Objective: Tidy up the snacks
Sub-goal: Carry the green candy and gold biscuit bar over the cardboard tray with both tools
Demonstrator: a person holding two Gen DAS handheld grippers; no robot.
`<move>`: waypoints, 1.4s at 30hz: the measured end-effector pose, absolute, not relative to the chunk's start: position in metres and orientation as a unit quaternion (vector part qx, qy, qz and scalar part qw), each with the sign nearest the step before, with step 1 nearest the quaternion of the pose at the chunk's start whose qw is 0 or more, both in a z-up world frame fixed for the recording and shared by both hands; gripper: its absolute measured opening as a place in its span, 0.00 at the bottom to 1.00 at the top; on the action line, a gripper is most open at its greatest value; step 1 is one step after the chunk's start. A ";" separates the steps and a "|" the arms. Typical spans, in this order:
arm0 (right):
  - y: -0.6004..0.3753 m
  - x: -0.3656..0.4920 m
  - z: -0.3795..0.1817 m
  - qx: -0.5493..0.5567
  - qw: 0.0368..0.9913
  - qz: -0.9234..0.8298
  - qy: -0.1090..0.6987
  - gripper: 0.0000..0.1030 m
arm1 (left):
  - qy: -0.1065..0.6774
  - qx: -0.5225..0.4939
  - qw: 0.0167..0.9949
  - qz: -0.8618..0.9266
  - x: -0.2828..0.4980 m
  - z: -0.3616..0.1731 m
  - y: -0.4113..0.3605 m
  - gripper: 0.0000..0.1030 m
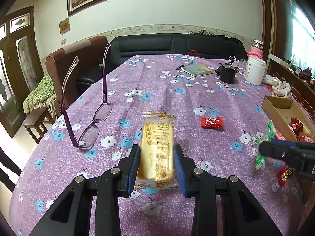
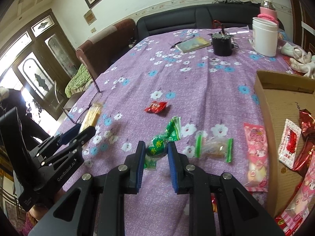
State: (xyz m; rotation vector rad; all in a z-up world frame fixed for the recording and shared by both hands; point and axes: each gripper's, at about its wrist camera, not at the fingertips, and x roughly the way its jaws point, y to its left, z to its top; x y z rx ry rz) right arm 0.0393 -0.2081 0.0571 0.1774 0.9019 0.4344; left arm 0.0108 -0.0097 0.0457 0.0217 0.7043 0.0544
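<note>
The golden wafer packet (image 1: 156, 147) sits low in the frame's centre, pinched at its sides by the left gripper (image 1: 157, 156), fingers part-spread. The right gripper (image 2: 156, 150) nips a green candy (image 2: 157, 147). The cardboard box (image 2: 279, 106) is cut off at the right edge; its wrappers blur together.

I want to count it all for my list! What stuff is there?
Cake: 1, gold, in left gripper.
Green candy: 1, in right gripper.
Red candy: 1, mid-table.
Clear snack: 1, green-ended, beside the box.
Pink pack: 1, by box.
Box: 1, brown, right, snacks inside.
Glasses: 1, purple, left.
Book: 1, far.
Jar: 1, white, far right.
Left gripper: black.
Right gripper: black.
</note>
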 end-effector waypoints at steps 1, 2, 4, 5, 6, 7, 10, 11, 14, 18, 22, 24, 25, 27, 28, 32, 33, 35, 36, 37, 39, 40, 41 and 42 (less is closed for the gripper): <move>-0.212 0.040 0.059 0.089 0.875 0.205 0.429 0.21 | 0.345 0.011 0.938 0.026 0.011 0.045 -0.010 0.35; -0.216 0.041 0.061 0.095 0.877 0.202 0.426 0.21 | 0.345 0.011 0.938 0.026 0.011 0.045 -0.010 0.35; -0.225 0.042 0.065 0.105 0.879 0.196 0.421 0.21 | 0.346 0.012 0.938 0.025 0.011 0.045 -0.012 0.35; -0.229 0.043 0.067 0.111 0.881 0.193 0.418 0.21 | 0.347 0.013 0.938 0.024 0.011 0.045 -0.012 0.35; -0.235 0.045 0.070 0.118 0.882 0.189 0.415 0.21 | 0.347 0.014 0.938 0.024 0.011 0.045 -0.013 0.35; -0.240 0.045 0.072 0.123 0.883 0.186 0.412 0.21 | 0.347 0.014 0.937 0.023 0.011 0.045 -0.013 0.35; -0.257 0.049 0.080 0.140 0.888 0.176 0.402 0.21 | 0.349 0.012 0.937 0.019 0.011 0.044 -0.014 0.35; -0.265 0.050 0.083 0.149 0.889 0.171 0.398 0.21 | 0.350 0.009 0.936 0.014 0.012 0.045 -0.014 0.35; -0.286 0.055 0.088 0.172 0.891 0.155 0.390 0.21 | 0.353 -0.001 0.936 0.000 0.012 0.046 -0.016 0.35; -0.315 0.059 0.095 0.200 0.892 0.135 0.381 0.21 | 0.359 -0.011 0.933 -0.011 0.011 0.050 -0.019 0.35; -0.343 0.060 0.102 0.225 0.892 0.119 0.374 0.21 | 0.356 -0.015 0.934 -0.026 0.005 0.063 -0.031 0.35; -0.361 0.059 0.105 0.237 0.891 0.107 0.373 0.21 | 0.351 -0.016 0.935 -0.043 0.002 0.074 -0.044 0.35; -0.368 0.060 0.105 0.242 0.890 0.103 0.373 0.21 | 0.349 -0.016 0.936 -0.052 0.001 0.080 -0.051 0.35; -0.383 0.060 0.106 0.252 0.887 0.091 0.375 0.21 | 0.343 -0.011 0.937 -0.072 -0.001 0.090 -0.069 0.35; -0.389 0.060 0.105 0.256 0.887 0.086 0.376 0.21 | 0.341 -0.009 0.936 -0.082 -0.001 0.094 -0.079 0.35; -0.415 0.061 0.102 0.271 0.880 0.066 0.384 0.21 | 0.347 0.001 0.928 -0.136 -0.002 0.104 -0.127 0.35; -0.422 0.060 0.101 0.273 0.879 0.058 0.385 0.21 | 0.350 0.003 0.925 -0.151 -0.001 0.105 -0.141 0.35; -0.435 0.060 0.098 0.273 0.878 0.043 0.390 0.21 | 0.358 0.006 0.916 -0.180 -0.003 0.104 -0.169 0.35; -0.440 0.060 0.097 0.276 0.877 0.037 0.391 0.21 | 0.363 0.007 0.912 -0.193 -0.003 0.103 -0.182 0.35; -0.445 0.061 0.094 0.276 0.875 0.026 0.397 0.21 | 0.368 0.009 0.907 -0.204 -0.004 0.101 -0.194 0.35; -0.452 0.063 0.089 0.272 0.873 0.008 0.406 0.21 | 0.378 0.017 0.897 -0.229 -0.006 0.096 -0.223 0.35; -0.455 0.063 0.086 0.273 0.871 0.002 0.409 0.21 | 0.380 0.023 0.894 -0.237 -0.008 0.094 -0.234 0.34; -0.457 0.064 0.084 0.274 0.869 -0.003 0.413 0.21 | 0.381 0.030 0.891 -0.245 -0.010 0.092 -0.246 0.34; -0.458 0.065 0.082 0.273 0.867 -0.007 0.417 0.21 | 0.383 0.036 0.889 -0.250 -0.011 0.089 -0.255 0.34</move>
